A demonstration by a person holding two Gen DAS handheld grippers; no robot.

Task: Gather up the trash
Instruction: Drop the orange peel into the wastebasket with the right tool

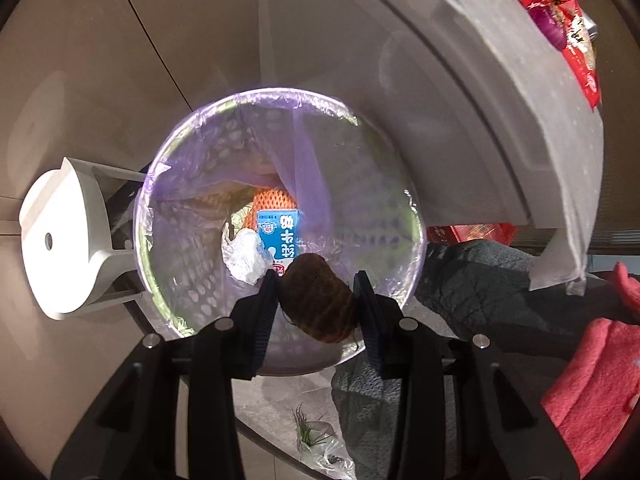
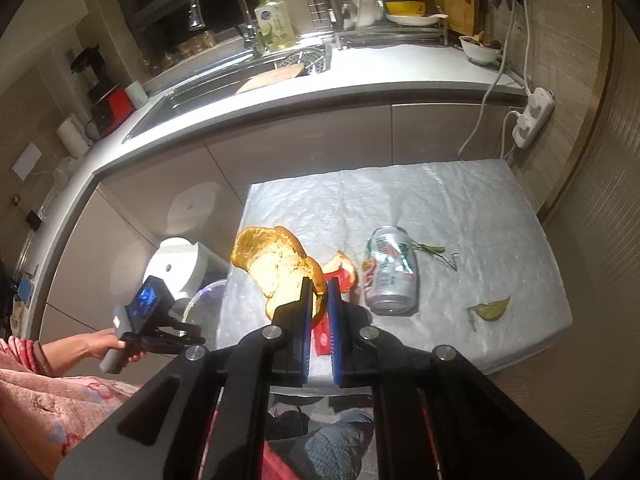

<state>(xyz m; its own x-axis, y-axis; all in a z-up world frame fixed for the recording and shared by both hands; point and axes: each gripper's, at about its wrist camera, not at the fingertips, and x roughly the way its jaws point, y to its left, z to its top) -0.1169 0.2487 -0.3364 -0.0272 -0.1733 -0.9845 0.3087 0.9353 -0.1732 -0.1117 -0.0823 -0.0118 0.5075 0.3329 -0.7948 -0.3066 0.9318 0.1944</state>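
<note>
My left gripper (image 1: pixel 318 290) is shut on a brown fibrous husk (image 1: pixel 320 300) and holds it over the open trash bin (image 1: pixel 168 240), lined with a clear bag. Inside lie a blue milk carton (image 1: pixel 278 240), crumpled white plastic (image 1: pixel 246 258) and orange netting (image 1: pixel 272 200). My right gripper (image 2: pixel 319 294) is shut on a large yellow fruit peel (image 2: pixel 276 264), lifted above the white-covered table (image 2: pixel 460 208). On the table lie a crushed drink can (image 2: pixel 390 276), a red wrapper (image 2: pixel 322 334), a smaller peel piece (image 2: pixel 344 266) and green leaves (image 2: pixel 490 310).
The bin's white lid (image 1: pixel 56 236) stands open to the left. The table edge (image 1: pixel 500 100) is at the upper right in the left wrist view, with red packaging (image 1: pixel 576 40) on it. A kitchen counter with sink (image 2: pixel 240 80) and dish rack (image 2: pixel 380 4) runs behind the table.
</note>
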